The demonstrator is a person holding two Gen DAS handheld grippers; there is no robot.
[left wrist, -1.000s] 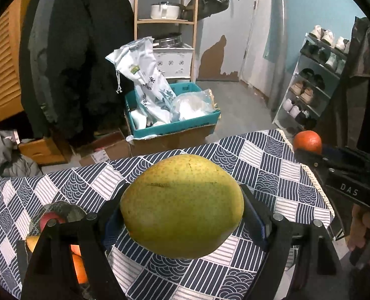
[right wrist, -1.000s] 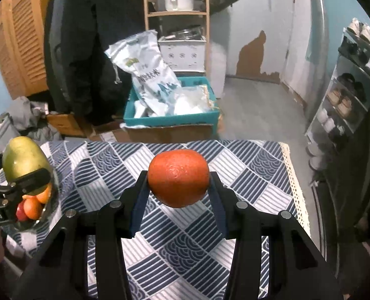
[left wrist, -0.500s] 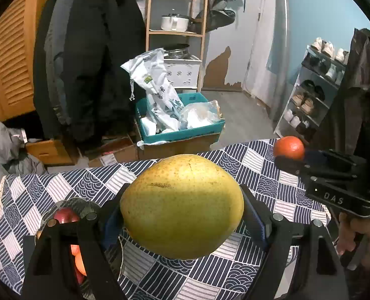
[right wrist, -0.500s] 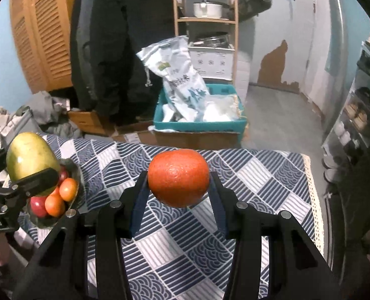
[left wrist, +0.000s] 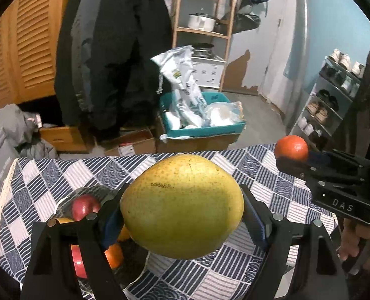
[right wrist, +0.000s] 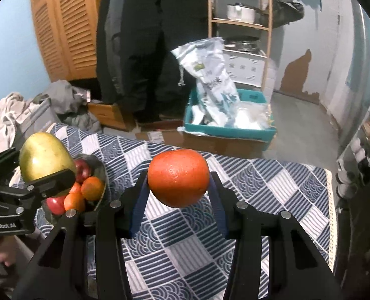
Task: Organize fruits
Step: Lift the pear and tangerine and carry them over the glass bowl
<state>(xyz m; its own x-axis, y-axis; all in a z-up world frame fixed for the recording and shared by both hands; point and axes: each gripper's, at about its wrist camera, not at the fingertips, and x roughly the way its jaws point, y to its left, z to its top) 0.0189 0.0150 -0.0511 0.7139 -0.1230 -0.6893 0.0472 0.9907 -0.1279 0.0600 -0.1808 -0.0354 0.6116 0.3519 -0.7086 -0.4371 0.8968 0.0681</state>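
Left gripper (left wrist: 182, 215): tilted downward over the desk (left wrist: 272, 192), jaws clamped on one yellow-green mango (left wrist: 182, 206), which is held in the air above the near rim of the bowl (right wrist: 100, 175). In the right wrist view the same gripper (right wrist: 44, 175) enters from the left edge, with the mango (right wrist: 44, 158) directly over the bowl.

Right gripper (right wrist: 178, 195): also tilted downward, jaws closed on one orange (right wrist: 178, 177), held clear of the patterned cloth near the middle of the desk. In the left wrist view it appears at the right side (left wrist: 294, 158), with the person's hand (left wrist: 360, 242) below its body.

Count of fruit:
- Mango: one, held.
- Orange in the gripper: one.
- Bowl contents: two red fruits (right wrist: 82, 168) and three small orange fruits (right wrist: 92, 187) visible; the rest of the bowl is hidden by the left gripper.

Bowl: one, at the left end of the desk.
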